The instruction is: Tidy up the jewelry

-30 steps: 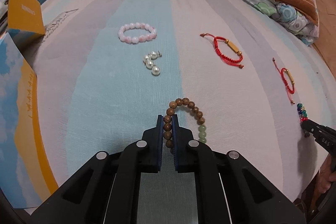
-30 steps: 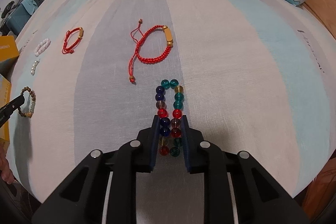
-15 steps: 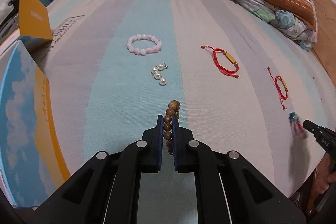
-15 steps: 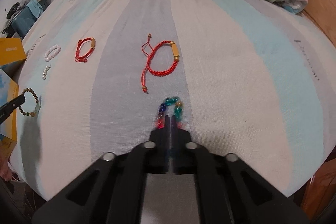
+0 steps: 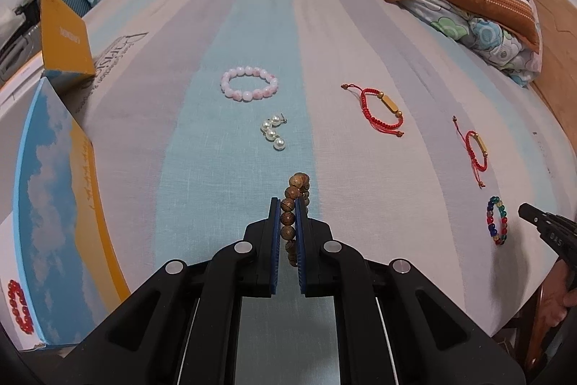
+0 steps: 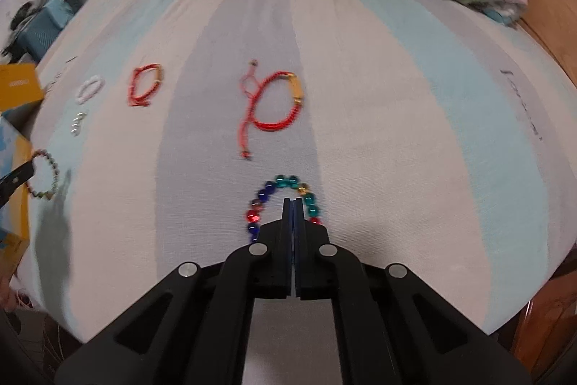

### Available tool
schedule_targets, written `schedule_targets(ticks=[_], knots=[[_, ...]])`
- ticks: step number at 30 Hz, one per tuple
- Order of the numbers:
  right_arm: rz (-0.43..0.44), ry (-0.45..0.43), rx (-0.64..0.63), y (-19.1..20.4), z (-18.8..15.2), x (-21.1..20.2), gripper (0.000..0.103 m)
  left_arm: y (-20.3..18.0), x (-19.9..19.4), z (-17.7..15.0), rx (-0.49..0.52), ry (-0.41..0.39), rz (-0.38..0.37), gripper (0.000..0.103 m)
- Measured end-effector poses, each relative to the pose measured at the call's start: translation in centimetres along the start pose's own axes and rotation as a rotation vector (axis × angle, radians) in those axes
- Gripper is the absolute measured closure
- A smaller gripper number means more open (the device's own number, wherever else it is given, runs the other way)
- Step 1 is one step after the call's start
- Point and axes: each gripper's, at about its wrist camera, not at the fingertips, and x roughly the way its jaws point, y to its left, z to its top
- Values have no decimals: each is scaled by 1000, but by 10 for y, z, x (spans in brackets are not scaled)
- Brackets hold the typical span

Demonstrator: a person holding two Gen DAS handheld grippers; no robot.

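Jaws of the left gripper (image 5: pixel 288 204) clamp the wooden bracelet (image 5: pixel 296 190), holding it on edge above the bedsheet (image 5: pixel 230 204). The right gripper (image 6: pixel 292 204) is fully closed and empty, over the colored bead bracelet (image 6: pixel 285 201) lying flat on the sheet.

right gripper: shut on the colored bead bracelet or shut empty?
Shut, apparently empty. The right gripper has its jaws pressed together with no bead between them, and the colored bead bracelet lies as an open ring around the tips on the bedsheet.
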Motion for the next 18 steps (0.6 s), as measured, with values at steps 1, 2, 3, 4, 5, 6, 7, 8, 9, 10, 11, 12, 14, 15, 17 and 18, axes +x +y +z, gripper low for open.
schedule_targets(ticks=[1,2,3,4,5,6,7,8,9,10,11,12,14,15,17,18], knots=[[-12,22,9,-3,1,6,96,0,0,0,0,2,-1,96],[-11,37,21,-6,2,11,88,0,1,-1,0,2,0,96],[-3,46,36,-8,2,15,85,-1,1,-1,1,3,0,96],[4,54,45,-10,3,20,82,-1,2,-2,2,5,-2,96],[-1,57,44,-11,3,23,79,-2,2,-2,5,6,-3,96],[-9,57,41,-11,3,26,79,-2,3,-2,7,7,-1,96],[-20,64,39,-12,3,30,79,-3,4,-3,8,8,0,96],[-24,72,39,-12,3,34,79,-3,5,-2,8,11,-1,96],[-27,80,39,-13,2,38,79,-2,6,-2,7,13,-3,96],[-28,89,41,-13,2,42,79,-2,7,-2,8,14,-2,96],[-27,92,40,-13,1,45,78,-3,7,-3,9,15,-3,96],[-29,92,37,-13,1,46,78,-2,8,-2,9,16,-3,96],[-30,94,32,-12,0,48,79,-3,9,-2,11,18,-2,96],[-27,93,30,-12,1,48,83,-3,9,-2,12,19,-2,96],[-18,93,20,-12,2,46,94,-3,8,-2,11,18,-3,96],[-15,88,25,-13,2,44,94,-3,7,-2,12,18,-4,96]])
